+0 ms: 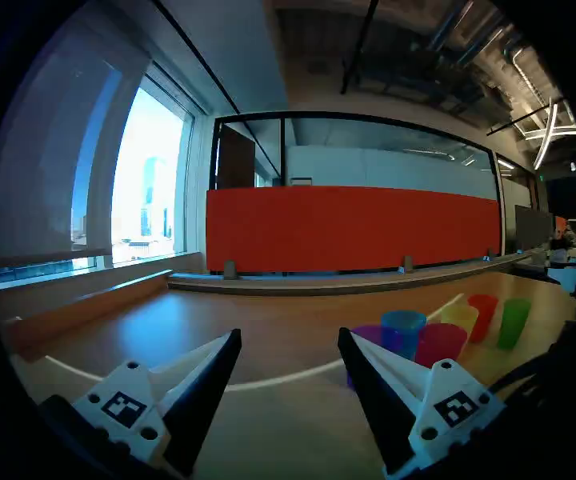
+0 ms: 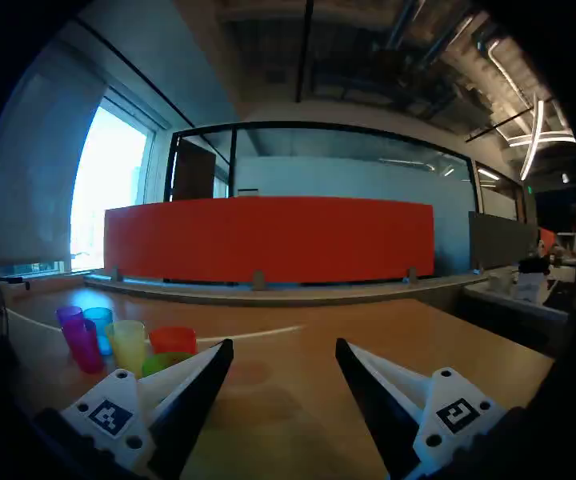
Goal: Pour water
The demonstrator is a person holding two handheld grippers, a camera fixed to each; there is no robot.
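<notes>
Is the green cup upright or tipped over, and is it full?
Upright: the green cup stands on the table, rim on top, beside the red cup. Full or empty: cannot tell.

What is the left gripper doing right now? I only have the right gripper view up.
Observer: The left gripper is open, nothing between its fingers.
Operator: Where are the cups from there?
Observer: On the table ahead, right of its right finger; the purple cup is partly behind that finger.
Operator: The green cup is half hidden for me.
Observer: There it shows whole, upright, at the group's right end beside the red cup.
</notes>
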